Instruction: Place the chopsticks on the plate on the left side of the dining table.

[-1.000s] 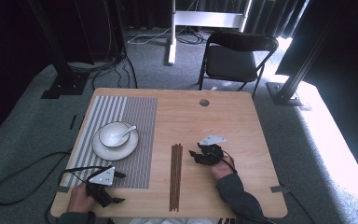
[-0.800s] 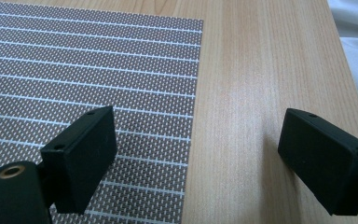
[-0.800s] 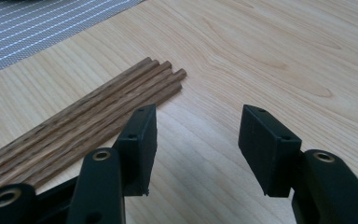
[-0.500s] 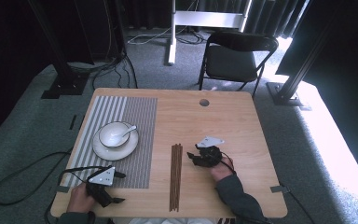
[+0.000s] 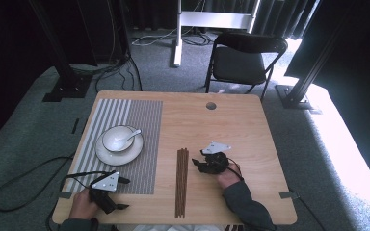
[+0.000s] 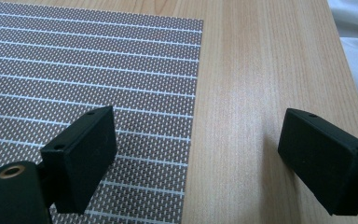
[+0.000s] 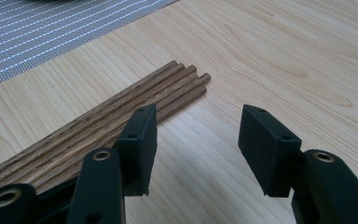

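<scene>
Clearly the right claw (image 7: 193, 149), jaws apart and empty, sits just beside the chopsticks (image 5: 181, 180), which lie lengthwise on the tabletop (image 5: 241, 125) to its left; the left claw (image 6: 196, 158), wide and empty, is farther off.

no readable text anywhere.

no letters, labels, brands, numbers or signs could be made out on the table (image 5: 250, 130), the mat (image 5: 139, 120), the plate (image 5: 111, 156), the bowl (image 5: 117, 137), the sticks (image 5: 181, 178) or the chair (image 5: 243, 57); the close gripper views gave only bare wood grain, woven stripes and plain black jaws with unmarked screw holes.
</scene>
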Action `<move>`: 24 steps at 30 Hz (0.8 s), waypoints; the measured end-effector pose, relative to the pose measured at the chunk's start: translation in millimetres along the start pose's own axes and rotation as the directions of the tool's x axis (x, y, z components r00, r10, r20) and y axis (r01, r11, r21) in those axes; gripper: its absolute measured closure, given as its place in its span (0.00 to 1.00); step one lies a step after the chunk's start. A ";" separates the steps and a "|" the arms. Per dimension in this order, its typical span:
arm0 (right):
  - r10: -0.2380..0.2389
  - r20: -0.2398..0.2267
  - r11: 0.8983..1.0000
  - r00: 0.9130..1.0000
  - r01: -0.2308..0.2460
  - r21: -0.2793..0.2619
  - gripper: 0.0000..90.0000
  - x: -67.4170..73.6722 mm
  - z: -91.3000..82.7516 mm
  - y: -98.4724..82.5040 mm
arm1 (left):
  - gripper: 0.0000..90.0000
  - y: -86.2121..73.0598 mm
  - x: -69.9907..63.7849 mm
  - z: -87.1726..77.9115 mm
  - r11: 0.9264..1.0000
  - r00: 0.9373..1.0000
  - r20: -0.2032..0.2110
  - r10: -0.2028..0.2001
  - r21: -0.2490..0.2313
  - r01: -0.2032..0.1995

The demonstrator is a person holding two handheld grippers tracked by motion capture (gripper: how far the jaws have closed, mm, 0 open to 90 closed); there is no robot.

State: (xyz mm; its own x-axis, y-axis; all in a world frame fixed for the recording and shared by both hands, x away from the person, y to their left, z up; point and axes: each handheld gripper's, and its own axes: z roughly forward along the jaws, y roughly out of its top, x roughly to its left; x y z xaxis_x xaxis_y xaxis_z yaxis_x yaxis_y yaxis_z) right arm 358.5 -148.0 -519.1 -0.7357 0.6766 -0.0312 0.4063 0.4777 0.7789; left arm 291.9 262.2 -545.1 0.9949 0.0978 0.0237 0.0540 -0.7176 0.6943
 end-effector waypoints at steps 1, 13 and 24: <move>-0.005 -0.001 1.000 1.000 0.005 -0.001 0.51 0.2 -0.1 0.1 | 0.13 0.0 0.0 0.0 1.000 1.000 0.000 0.000 0.000 0.000; -0.032 -0.016 0.999 0.999 0.032 0.007 0.51 7.7 0.5 0.0 | 0.13 0.0 0.0 0.0 1.000 1.000 0.000 0.000 0.000 0.000; -0.052 -0.034 0.999 0.998 0.053 0.012 0.51 14.3 0.5 0.2 | 0.13 0.0 0.0 0.0 1.000 1.000 0.000 0.000 0.000 0.000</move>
State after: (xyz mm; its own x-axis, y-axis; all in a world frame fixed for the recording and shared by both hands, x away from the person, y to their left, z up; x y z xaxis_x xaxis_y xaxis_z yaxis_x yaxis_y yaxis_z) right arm 348.4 -138.0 -519.7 -0.7736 0.6316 -0.0508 0.3737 0.5195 0.7684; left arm 292.0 262.2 -545.1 0.9949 0.0976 0.0239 0.0537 -0.7179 0.6941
